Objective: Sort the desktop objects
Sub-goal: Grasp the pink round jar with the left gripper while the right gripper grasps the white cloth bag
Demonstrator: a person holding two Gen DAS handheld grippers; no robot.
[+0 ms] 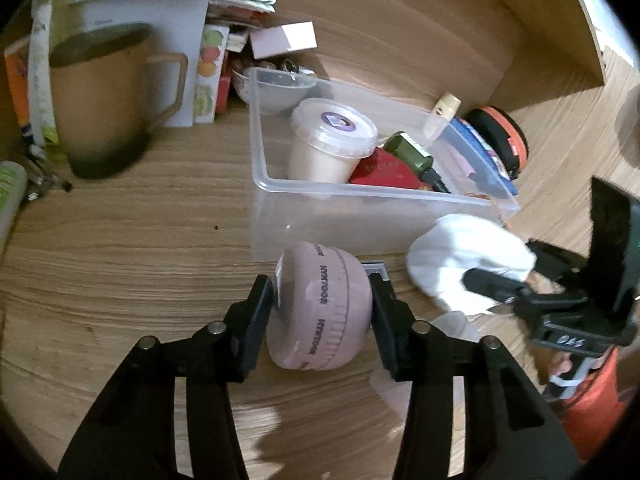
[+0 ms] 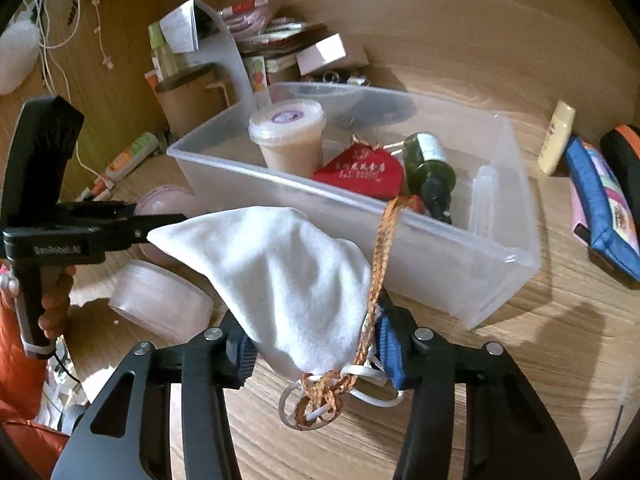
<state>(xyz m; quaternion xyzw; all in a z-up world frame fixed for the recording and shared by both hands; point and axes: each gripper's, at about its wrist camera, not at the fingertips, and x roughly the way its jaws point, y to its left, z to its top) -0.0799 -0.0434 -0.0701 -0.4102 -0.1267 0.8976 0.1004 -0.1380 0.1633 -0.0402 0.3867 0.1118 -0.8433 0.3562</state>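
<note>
Between my left gripper [image 1: 322, 308] fingers sits a pink round case [image 1: 318, 308], standing on edge on the wooden counter [image 1: 140, 240] just in front of the clear plastic bin [image 1: 360, 194]. Both pads press its flat sides, so I read this as a pinch across its width. Its shell looks rigid and smooth with a ribbed rim; I judge it light but liable to slip or roll, so a grip square on the flat faces near the centre suits it best.

My right gripper [image 2: 316, 350] fingers are closed on the gathered neck of a white cloth pouch [image 2: 280, 280], with an orange braided cord [image 2: 380, 248] and a white cord trailing below. The pouch is soft and limp; it will sag and swing. Its neck is the sound place to hold, since the body would crush. One strand of the orange cord runs up over the bin's near wall and could snag on a lift.

Already in the bin: a lidded tub [image 2: 288, 136], a red packet [image 2: 360, 172] and a green bottle [image 2: 430, 168] lying on its side. A translucent lid [image 2: 160, 304] lies on the counter beside the pouch.

Both items look ready to go over the near wall.
</note>
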